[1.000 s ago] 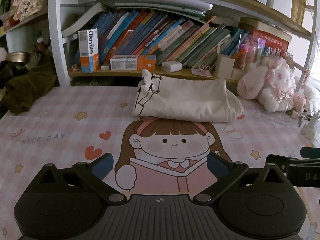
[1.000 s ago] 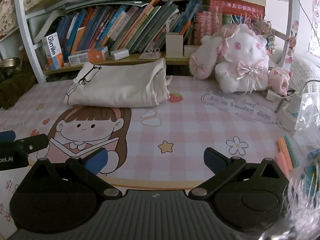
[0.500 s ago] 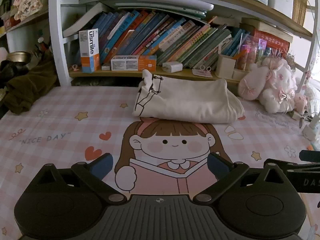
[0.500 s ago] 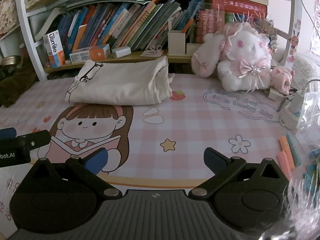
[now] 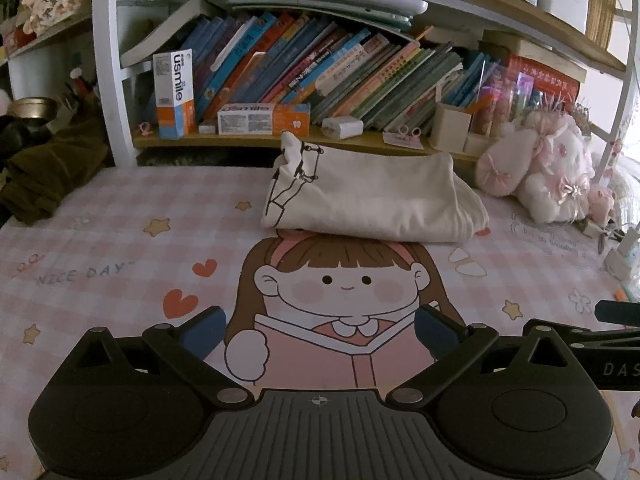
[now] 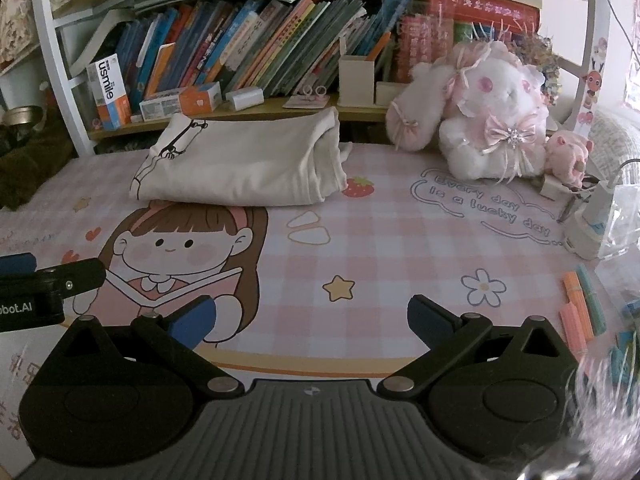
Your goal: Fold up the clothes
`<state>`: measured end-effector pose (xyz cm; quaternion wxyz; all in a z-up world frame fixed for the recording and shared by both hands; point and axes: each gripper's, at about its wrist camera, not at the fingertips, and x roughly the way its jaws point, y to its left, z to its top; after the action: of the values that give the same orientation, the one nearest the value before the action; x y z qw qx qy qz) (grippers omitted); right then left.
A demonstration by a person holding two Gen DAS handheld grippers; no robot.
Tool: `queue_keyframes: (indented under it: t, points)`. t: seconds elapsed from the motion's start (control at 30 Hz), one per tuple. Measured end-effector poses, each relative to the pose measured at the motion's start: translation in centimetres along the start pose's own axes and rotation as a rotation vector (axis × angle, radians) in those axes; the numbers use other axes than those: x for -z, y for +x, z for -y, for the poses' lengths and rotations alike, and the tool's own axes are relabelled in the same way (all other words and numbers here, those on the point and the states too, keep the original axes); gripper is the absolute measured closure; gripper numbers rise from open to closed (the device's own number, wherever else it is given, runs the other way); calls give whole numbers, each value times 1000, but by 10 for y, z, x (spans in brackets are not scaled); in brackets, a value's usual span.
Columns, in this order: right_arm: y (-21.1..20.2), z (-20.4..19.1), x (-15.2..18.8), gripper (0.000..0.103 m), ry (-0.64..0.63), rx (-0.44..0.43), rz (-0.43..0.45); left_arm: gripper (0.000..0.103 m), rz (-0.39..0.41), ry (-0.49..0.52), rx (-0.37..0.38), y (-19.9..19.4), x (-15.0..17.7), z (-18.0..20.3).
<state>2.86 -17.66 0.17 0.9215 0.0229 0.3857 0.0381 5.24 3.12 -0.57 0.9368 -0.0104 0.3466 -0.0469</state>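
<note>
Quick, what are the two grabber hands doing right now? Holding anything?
Left gripper: open, holding nothing.
Right gripper: open, holding nothing.
The cream garment lies folded on the mat, away from both.

1. My right gripper [image 5: 618,344] shows in my left camera only as a black bar cut by the right edge (its jaws are out of frame).
2. The folded cream garment [image 6: 240,164] hides its own inner layers and part of the printed girl's hair.
3. A blurred, shiny mass [image 6: 600,420] fills my right camera's lower right corner; I cannot tell what it is.
4. The book spines [image 5: 320,72] are too small to read.
</note>
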Motion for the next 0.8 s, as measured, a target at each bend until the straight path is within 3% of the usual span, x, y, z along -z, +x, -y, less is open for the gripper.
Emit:
queue_keyframes:
  t: [0.8]
  points:
    - [7, -2, 0, 0, -2, -7, -25, 1, -30, 7, -4, 7, 0, 3]
